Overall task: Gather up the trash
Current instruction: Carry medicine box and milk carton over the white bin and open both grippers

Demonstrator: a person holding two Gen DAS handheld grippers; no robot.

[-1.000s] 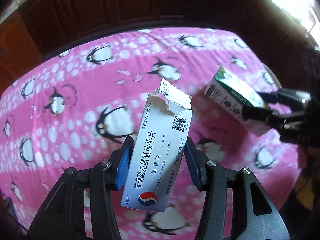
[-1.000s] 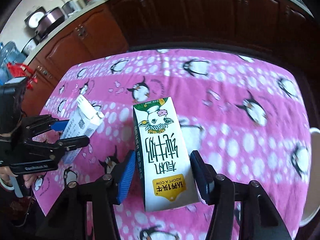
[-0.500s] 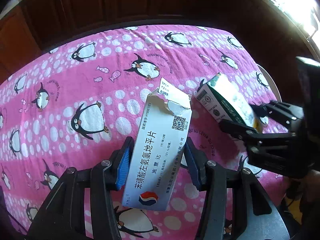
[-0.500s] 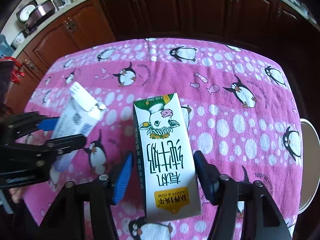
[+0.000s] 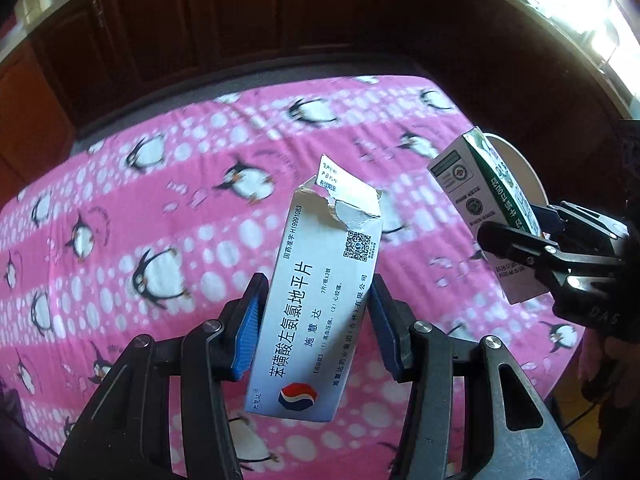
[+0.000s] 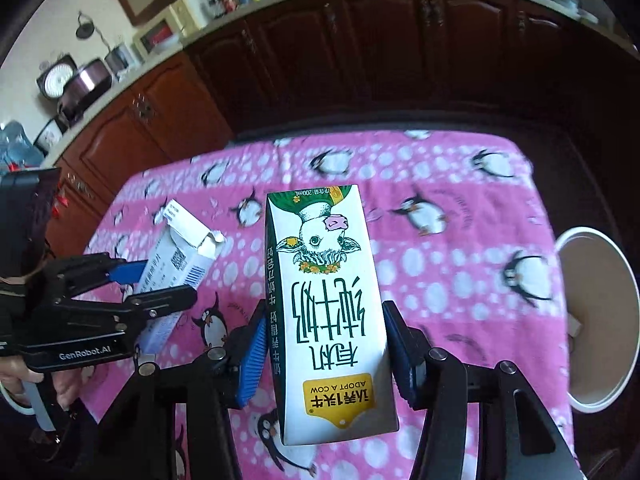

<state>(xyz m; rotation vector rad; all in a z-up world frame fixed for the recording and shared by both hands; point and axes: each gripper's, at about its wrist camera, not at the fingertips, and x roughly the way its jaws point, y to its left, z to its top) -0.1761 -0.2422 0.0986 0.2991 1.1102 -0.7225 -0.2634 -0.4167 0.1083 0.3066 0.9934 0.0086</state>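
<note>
My left gripper (image 5: 316,320) is shut on a white medicine box (image 5: 320,292) with a torn-open top, held above the pink penguin tablecloth (image 5: 160,200). My right gripper (image 6: 324,344) is shut on a green and white milk carton (image 6: 324,300), held upside down above the cloth. In the left wrist view the carton (image 5: 492,208) and right gripper (image 5: 532,236) are at the right. In the right wrist view the medicine box (image 6: 176,256) and left gripper (image 6: 132,284) are at the left. A white round bin (image 6: 592,320) stands at the table's right edge.
Dark wooden cabinets (image 6: 360,60) run behind the table, with kitchen items on the counter (image 6: 80,76) at the upper left. The bin's rim (image 5: 516,160) shows behind the carton in the left wrist view.
Both grippers have lifted and pulled back with their boxes still held. The white bin now shows fully at the right of the right wrist view.
</note>
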